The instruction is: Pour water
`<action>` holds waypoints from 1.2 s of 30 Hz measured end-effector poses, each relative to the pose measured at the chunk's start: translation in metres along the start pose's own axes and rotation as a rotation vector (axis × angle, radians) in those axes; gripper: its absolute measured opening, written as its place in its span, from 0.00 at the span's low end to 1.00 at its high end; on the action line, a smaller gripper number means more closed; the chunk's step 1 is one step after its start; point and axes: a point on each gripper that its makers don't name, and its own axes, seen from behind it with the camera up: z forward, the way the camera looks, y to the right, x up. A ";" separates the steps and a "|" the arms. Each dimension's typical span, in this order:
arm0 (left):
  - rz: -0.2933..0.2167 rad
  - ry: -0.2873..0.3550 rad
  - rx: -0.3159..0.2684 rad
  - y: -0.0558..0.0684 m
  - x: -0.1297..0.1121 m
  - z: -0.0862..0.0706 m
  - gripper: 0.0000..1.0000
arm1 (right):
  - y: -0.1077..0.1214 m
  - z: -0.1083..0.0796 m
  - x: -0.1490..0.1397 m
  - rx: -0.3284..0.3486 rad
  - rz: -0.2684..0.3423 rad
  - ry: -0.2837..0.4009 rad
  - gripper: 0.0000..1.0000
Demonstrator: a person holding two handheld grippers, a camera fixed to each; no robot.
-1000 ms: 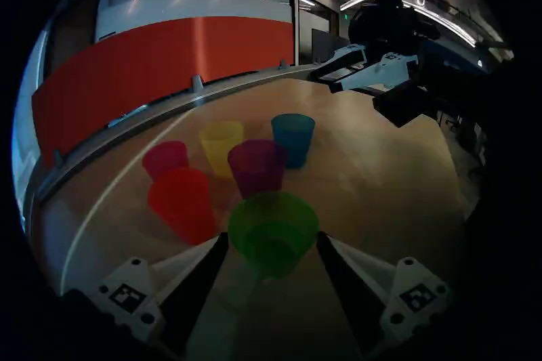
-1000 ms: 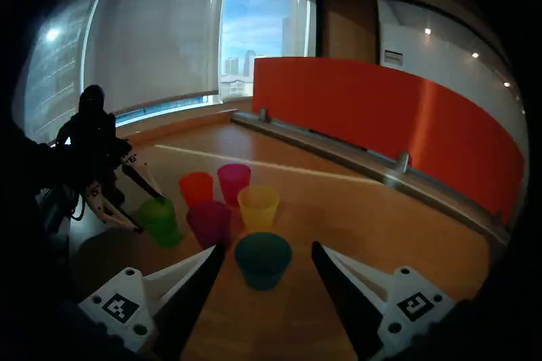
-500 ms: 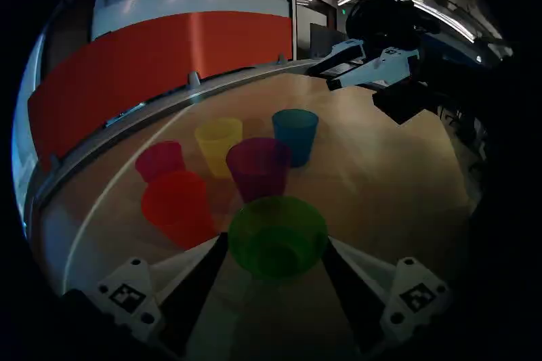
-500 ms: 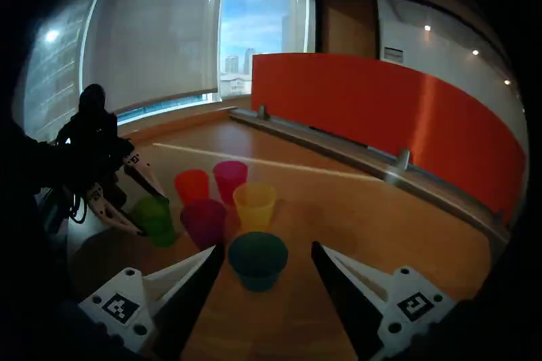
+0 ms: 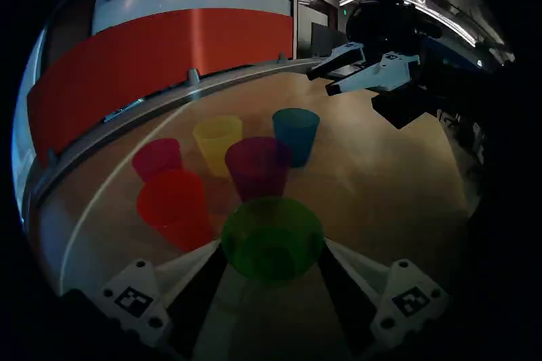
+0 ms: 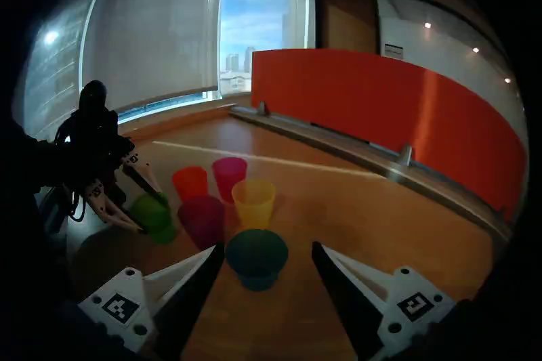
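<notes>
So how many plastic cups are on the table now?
6, in the left gripper view: green cup nearest, purple cup behind it, red cup and pink cup on the left, yellow cup and teal cup farthest. A smaller one could hide behind them.

The wooden table (image 6: 393, 239) carries a close cluster of upright cups: a green cup (image 6: 152, 215), red cup (image 6: 190, 183), pink cup (image 6: 229, 173), purple cup (image 6: 201, 215), yellow cup (image 6: 253, 200) and teal cup (image 6: 256, 256).
</notes>
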 end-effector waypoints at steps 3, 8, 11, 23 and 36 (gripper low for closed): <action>-0.002 0.000 0.002 -0.001 0.000 0.000 0.86 | -0.001 0.002 -0.002 0.003 0.000 -0.005 1.00; -0.004 0.000 0.010 -0.004 0.000 -0.001 0.86 | -0.003 0.007 -0.008 0.006 -0.009 -0.018 1.00; -0.002 0.000 0.013 -0.005 0.000 -0.002 0.86 | -0.006 0.010 -0.012 0.008 -0.016 -0.027 1.00; -0.003 0.010 0.014 -0.005 0.003 -0.007 0.86 | -0.015 0.027 -0.033 0.030 -0.013 -0.070 1.00; -0.023 0.034 0.011 -0.008 0.012 -0.014 0.86 | -0.012 0.046 -0.045 0.030 0.000 -0.094 1.00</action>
